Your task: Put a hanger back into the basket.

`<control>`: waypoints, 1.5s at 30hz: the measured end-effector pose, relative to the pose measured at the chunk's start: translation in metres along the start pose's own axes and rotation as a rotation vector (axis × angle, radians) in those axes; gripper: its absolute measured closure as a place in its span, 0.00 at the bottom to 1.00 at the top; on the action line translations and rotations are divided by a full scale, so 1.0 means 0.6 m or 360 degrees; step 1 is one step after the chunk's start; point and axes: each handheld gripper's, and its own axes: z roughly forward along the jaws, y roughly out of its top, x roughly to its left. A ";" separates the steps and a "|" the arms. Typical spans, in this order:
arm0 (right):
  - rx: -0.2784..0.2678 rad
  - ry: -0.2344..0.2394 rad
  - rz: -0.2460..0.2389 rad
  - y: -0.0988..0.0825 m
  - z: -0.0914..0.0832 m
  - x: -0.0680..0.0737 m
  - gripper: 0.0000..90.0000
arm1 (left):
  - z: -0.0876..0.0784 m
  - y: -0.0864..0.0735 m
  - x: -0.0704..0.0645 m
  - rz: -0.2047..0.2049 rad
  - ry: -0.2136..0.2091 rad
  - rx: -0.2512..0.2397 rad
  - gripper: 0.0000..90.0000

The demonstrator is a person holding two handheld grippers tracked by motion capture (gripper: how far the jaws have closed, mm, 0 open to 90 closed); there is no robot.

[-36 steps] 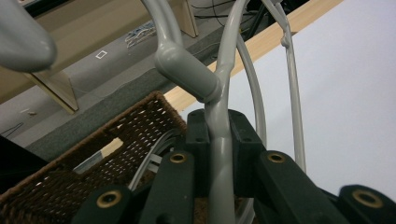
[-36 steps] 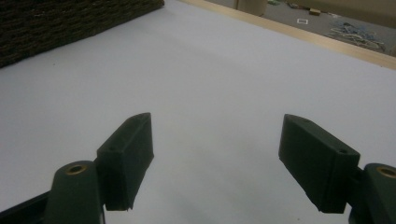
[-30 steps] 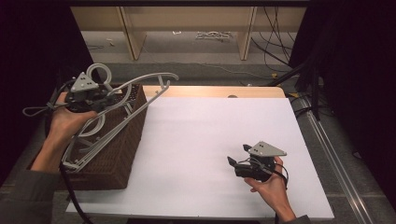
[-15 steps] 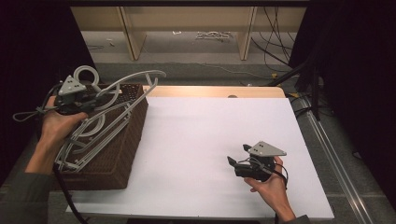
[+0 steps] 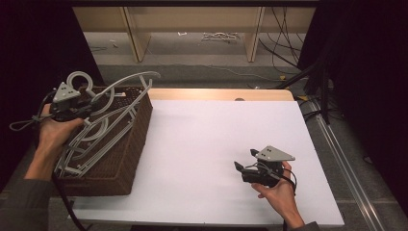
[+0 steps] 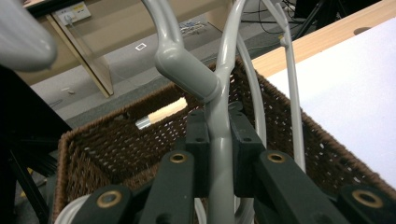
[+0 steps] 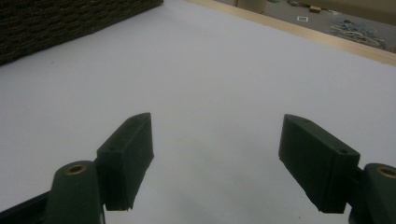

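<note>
1. A grey plastic hanger is clamped at its neck between the black jaws of the left gripper. Its hook curves away toward 11 o'clock in the left gripper view, and its shoulders fan out toward 1 o'clock.
2. In the high view the same hanger is held over the far end of a brown wicker basket, at about 9 o'clock on the table. One arm of the hanger pokes out past the basket's far rim toward 1 o'clock.
3. The left gripper is held by a hand at the basket's left far corner, with its cable looping off toward 9 o'clock.
4. Several more grey hangers lie slanted inside the basket, stacked loosely from the far end toward the near left corner.
5. A pale wooden piece with a metal tip shows against the basket's far wall in the left gripper view.
6. The basket stands on a white table, along its left edge.
7. The right gripper rests low over the table at about 5 o'clock. Its jaws are spread wide with only bare white surface between them, and it points toward the basket.
8. The right gripper view shows the basket's woven wall at 11 o'clock, well apart from the jaws.
</note>
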 end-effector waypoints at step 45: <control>0.0031 -0.0013 0.0003 -0.001 -0.001 -0.002 0.30 | 0.012 -0.118 0.048 -0.0003 0.0010 0.0363 0.89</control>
